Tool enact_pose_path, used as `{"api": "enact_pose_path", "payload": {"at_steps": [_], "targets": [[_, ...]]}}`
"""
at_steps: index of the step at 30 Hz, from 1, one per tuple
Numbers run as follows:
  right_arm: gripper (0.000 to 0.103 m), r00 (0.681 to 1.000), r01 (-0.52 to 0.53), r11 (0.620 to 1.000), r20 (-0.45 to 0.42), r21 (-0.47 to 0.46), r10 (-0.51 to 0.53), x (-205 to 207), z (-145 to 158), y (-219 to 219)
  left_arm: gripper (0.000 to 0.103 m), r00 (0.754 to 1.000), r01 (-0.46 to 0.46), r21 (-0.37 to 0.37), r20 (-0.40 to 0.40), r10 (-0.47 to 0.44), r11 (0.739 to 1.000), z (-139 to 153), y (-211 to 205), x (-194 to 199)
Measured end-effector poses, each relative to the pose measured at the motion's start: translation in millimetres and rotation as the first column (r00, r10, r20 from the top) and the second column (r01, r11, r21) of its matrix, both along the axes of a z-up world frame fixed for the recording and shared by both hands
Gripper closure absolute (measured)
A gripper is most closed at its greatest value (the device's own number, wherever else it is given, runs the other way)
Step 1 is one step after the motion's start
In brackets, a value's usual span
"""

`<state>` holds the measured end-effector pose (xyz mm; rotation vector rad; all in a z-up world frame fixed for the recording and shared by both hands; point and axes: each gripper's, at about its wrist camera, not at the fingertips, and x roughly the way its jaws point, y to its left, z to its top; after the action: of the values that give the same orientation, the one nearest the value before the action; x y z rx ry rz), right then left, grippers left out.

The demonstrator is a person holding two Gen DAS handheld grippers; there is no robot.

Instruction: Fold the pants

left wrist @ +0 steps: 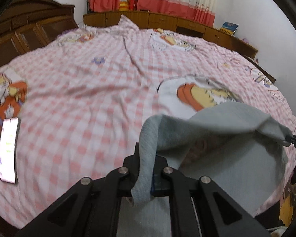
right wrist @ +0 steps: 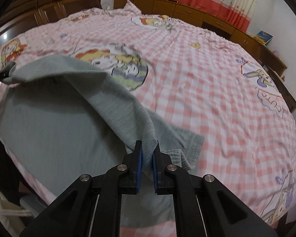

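On the bed, over its pink checked sheet (left wrist: 100,90), I have one pair of grey pants (right wrist: 49,122), partly lifted. My two grippers each hold an edge: the left gripper (left wrist: 146,158) is clamped tight on one corner, the right gripper (right wrist: 147,156) pinches a fold between its blue pads (right wrist: 139,167). One lit phone (left wrist: 8,150) lies on the sheet, well apart from the pants. I see no containers.

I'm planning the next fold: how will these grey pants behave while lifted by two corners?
Likely floppy: the grey pants sag between the left hand-held gripper and right hand-held gripper. Probably light, since thin pinches hold them. The fleecy surface seems unlikely to slip.
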<state>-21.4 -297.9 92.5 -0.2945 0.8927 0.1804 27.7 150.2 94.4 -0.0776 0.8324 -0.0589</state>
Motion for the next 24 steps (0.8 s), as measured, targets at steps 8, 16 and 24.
{"api": "enact_pose_path", "payload": {"at_steps": [8, 16, 24], "targets": [[0.093, 0.998, 0.008, 0.999, -0.057, -0.032, -0.01, -13.0, -30.5, 4.9, 0.096, 0.996, -0.021, -0.001, -0.087, 0.021, 1.0, -37.6, 6.9, -16.4], [0.083, 0.996, 0.038, 0.999, -0.08, -0.03, -0.04, -20.3, -42.4, 8.1, 0.072, 0.995, -0.016, 0.103, -0.095, 0.026, 0.995, -41.2, -4.8, -25.5], [0.065, 0.995, 0.087, 0.996, -0.054, 0.028, -0.085, -39.1, -32.4, 8.0, 0.046, 0.995, -0.014, 0.147, -0.094, 0.028, 0.989, -33.3, -13.8, -48.5]]}}
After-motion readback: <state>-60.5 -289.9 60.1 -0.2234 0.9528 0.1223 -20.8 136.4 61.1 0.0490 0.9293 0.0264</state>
